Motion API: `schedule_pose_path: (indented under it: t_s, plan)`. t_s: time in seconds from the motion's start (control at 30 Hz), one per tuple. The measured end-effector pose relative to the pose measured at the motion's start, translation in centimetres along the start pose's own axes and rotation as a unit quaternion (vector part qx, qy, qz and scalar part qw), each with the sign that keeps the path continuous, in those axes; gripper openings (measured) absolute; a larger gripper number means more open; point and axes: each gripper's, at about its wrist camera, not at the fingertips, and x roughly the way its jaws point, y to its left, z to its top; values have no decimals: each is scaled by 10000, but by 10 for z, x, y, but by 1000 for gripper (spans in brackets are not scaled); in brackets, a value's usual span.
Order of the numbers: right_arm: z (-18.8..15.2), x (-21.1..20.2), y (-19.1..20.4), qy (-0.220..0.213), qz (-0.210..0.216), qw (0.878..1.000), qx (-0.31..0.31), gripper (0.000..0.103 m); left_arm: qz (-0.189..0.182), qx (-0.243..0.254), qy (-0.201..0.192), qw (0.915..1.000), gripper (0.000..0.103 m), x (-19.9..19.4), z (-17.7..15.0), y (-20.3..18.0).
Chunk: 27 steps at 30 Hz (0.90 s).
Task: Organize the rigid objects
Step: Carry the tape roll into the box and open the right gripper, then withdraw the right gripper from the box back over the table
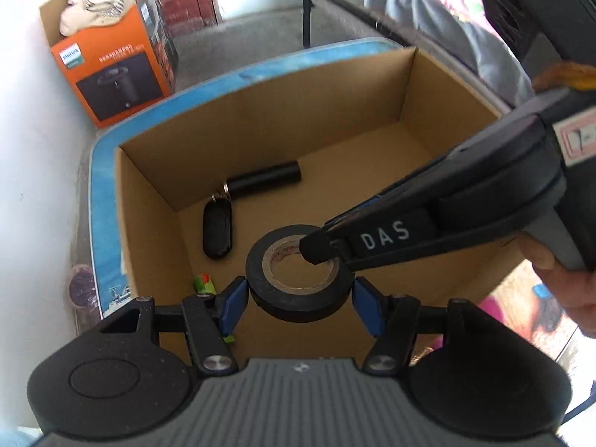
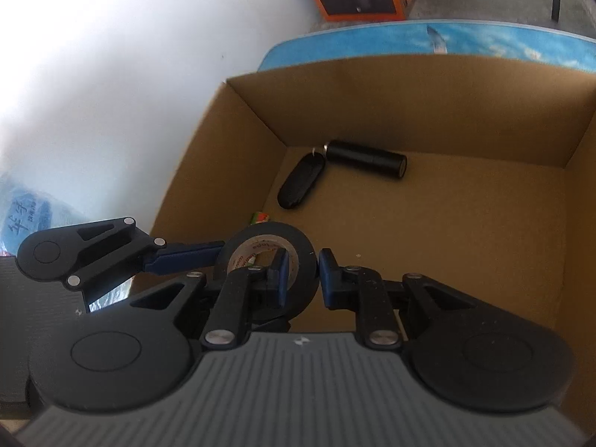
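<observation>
A black roll of tape (image 1: 298,290) hangs over an open cardboard box (image 1: 447,104). My left gripper (image 1: 298,300) has its blue pads at the roll's outer sides. My right gripper (image 2: 301,279) pinches the roll's wall (image 2: 305,260), one finger inside the hole and one outside; its tip (image 1: 314,247) reaches into the hole in the left wrist view. A black cylinder (image 1: 264,180) with a black key fob (image 1: 218,229) lies on the box floor, also in the right wrist view (image 2: 367,158). A small green and red item (image 1: 205,283) lies by the left wall.
The box (image 2: 238,141) sits on a blue printed surface (image 1: 100,201) beside a white wall (image 2: 130,74). An orange product box (image 1: 115,70) stands on the floor behind. Bedding (image 1: 428,11) lies at the right.
</observation>
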Motion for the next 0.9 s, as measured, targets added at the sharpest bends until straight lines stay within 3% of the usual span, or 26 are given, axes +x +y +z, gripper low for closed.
schedule_pose_path:
  t_s: [0.2, 0.43, 0.57, 0.7, 0.9]
  plan:
    - [3, 33, -15, 575, 180, 9978, 271, 16, -142, -67, 660, 9977, 63, 26, 8, 8]
    - [4, 52, -18, 1060, 326, 9933, 329, 18, -62, 120, 835, 9964, 65, 31, 10, 3]
    - [2, 57, -11, 1214, 285, 9920, 214, 21, -129, 103, 845, 9963, 71, 30, 13, 2]
    - [-1, 52, -13, 1074, 419, 9927, 348, 21, -84, 106, 722, 9973, 71, 27, 14, 0]
    - [-17, -3, -25, 122, 982, 9932, 620, 28, -127, 25, 166, 9998, 71, -3, 6, -3]
